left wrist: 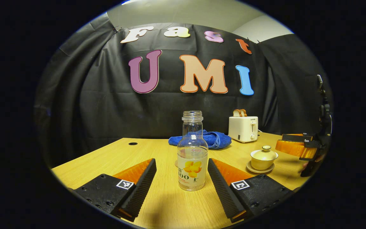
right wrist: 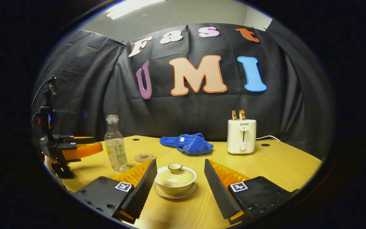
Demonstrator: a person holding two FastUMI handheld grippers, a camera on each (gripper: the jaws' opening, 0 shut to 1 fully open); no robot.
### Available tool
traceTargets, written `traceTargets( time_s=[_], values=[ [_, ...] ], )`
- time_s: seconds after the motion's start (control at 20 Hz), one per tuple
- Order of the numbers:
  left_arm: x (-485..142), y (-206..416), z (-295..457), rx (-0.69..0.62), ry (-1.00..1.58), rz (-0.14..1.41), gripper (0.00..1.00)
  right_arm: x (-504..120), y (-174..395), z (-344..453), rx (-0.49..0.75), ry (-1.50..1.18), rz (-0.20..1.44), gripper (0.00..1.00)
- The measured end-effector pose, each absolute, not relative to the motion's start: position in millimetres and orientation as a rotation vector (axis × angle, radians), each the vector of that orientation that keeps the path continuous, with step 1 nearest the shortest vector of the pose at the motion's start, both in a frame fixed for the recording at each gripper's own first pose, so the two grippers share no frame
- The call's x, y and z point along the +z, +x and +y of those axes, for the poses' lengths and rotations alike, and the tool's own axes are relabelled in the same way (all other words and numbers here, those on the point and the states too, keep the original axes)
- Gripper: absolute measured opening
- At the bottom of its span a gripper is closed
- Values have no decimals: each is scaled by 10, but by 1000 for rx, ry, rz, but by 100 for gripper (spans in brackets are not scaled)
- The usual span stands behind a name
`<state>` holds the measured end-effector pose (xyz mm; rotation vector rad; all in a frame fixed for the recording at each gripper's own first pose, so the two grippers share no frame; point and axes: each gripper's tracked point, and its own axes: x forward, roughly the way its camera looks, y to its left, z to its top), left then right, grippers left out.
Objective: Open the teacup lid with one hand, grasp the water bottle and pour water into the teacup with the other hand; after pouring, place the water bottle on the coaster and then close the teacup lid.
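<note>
Cream-glazed and squat, the teacup [right wrist: 174, 180] sits on its saucer [right wrist: 174, 192] near the front of the bench [right wrist: 284, 165], with its lid [right wrist: 174, 171] on and the small knob upright. The right gripper [right wrist: 179, 186] has its fingers spread wide on either side of the cup, one finger [right wrist: 141, 187] to each flank, neither one touching it.

To the cup's left, seen from the right gripper view, the water bottle [right wrist: 115, 144] stands upright with no cap, clear glass holding some water in its lower part and a label round its body. Just beside it, a little behind and toward the cup, lies the round coaster [right wrist: 145, 157], flat on the wood and bare.

From the left gripper view the bottle [left wrist: 192, 152] stands straight ahead between the fingers of the left gripper [left wrist: 182, 181], which are wide apart and clear of the glass on both sides. The cup [left wrist: 263, 158] shows off to the right there, with the other gripper [left wrist: 297, 147] near it at the edge.

Farther back on the bench a blue cloth [right wrist: 187, 143] lies crumpled, and to its right a white toaster [right wrist: 241, 136] stands with two slices of bread sticking up from its slots, its cord trailing off to the right. In the right gripper view the other gripper [right wrist: 75, 148] pokes in from the left edge, near the bottle.
</note>
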<state>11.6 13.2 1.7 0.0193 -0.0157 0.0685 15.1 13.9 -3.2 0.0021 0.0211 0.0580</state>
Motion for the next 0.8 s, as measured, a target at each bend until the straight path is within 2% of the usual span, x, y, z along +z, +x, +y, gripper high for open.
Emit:
traceTargets(
  time_s=[0.2, 0.25, 0.5, 0.8],
  values=[
    [12, 99, 158, 67, 23, -13, 95, -119, 303, 229, 68, -3, 72, 92],
    [23, 99, 153, 67, 23, -13, 95, -152, 340, 245, 69, -4, 87, 95],
    [26, 100, 187, 71, 23, -12, 95, -235, 523, 261, 44, -7, 137, 99],
    [23, 101, 188, 72, 23, -12, 95, -317, 644, 259, 31, -4, 185, 54]
  ],
)
